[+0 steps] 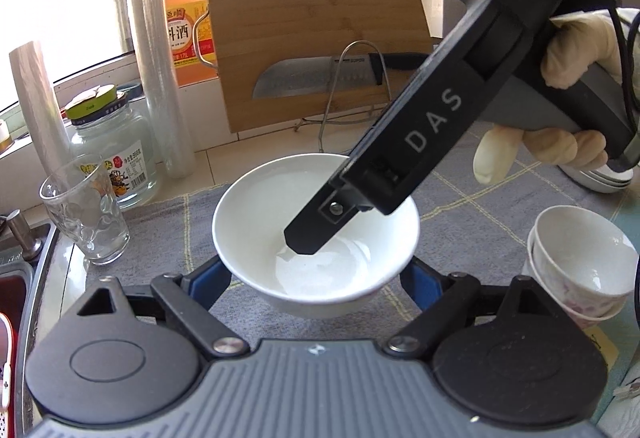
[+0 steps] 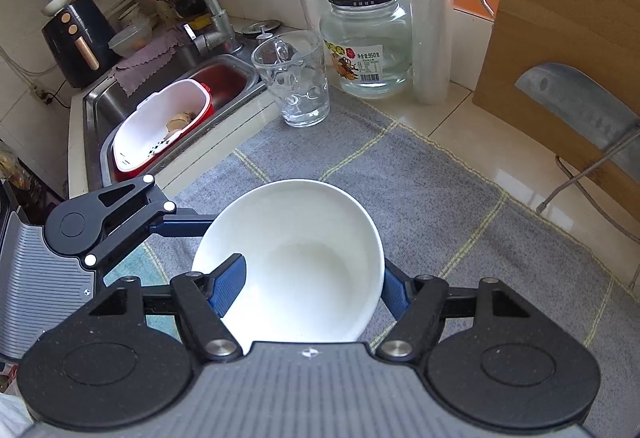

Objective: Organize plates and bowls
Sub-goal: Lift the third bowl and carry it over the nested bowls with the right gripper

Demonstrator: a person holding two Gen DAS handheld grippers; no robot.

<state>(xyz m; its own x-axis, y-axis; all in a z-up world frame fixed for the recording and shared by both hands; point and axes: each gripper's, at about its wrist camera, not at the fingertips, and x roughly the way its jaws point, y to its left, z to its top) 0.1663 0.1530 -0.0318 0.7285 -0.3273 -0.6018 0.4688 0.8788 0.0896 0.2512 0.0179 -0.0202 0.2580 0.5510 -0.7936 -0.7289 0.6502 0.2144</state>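
Note:
A white bowl [image 1: 256, 222] stands on the grey checked cloth [image 1: 472, 206] in the middle of both views; it also shows in the right wrist view [image 2: 312, 258]. My left gripper [image 1: 316, 278] is open, its blue fingers [image 1: 212, 280] spread on either side of the bowl's base. My right gripper [image 2: 312, 290] straddles the bowl's wall: one blue finger [image 2: 228, 288] lies inside the bowl, the other outside the rim. Whether it grips the wall I cannot tell. Two stacked small cups [image 1: 580, 266] with pink flowers stand at the right. Stacked bowls [image 1: 600, 178] show behind the gloved hand.
A drinking glass [image 1: 84, 214], a lidded jar [image 1: 112, 154], a cling-film roll [image 1: 156, 66] and a cooking-wine bottle [image 1: 184, 10] stand at the left rear. A cutting board [image 1: 320, 38] with a cleaver [image 1: 296, 82] leans at the back. The sink [image 2: 160, 110] holds a white-and-red basket.

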